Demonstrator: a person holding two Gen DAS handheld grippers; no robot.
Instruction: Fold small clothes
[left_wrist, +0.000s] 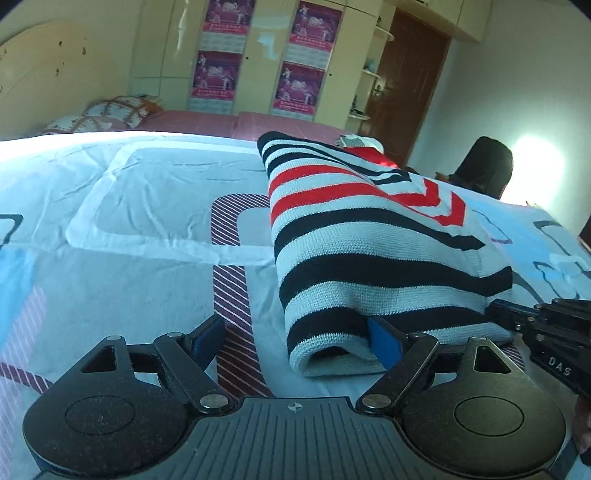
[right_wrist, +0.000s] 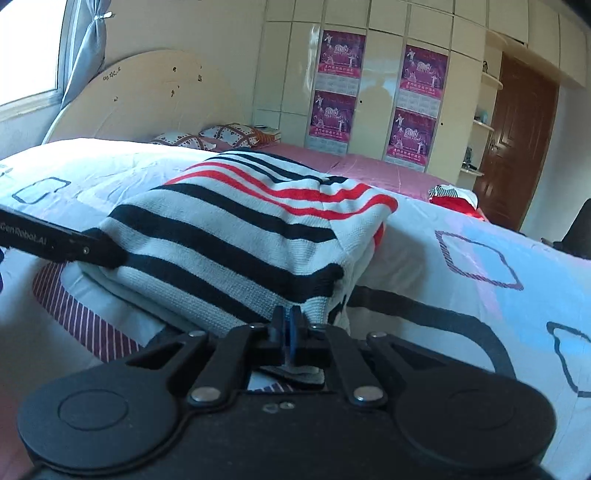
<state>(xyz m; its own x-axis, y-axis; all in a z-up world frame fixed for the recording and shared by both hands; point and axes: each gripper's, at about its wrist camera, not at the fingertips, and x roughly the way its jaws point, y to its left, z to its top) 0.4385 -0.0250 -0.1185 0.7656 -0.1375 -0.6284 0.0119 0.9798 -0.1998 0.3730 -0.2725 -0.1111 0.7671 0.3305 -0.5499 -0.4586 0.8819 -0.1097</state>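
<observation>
Striped sweater (left_wrist: 354, 236) lies part-folded mid-bed on quilt (left_wrist: 147, 206), near edge toward both tongs.

Right gripper (right_wrist: 287, 332) clamped on sweater's near corner. Left gripper (left_wrist: 295, 339) spread wide, holding nothing, one pad (left_wrist: 384, 341) touching rolled hem.

Judged step: final fold. Next: left must close on hem, then lift together.

Open quilt left of sweater; second garment (right_wrist: 452, 195) well apart at far edge.
</observation>
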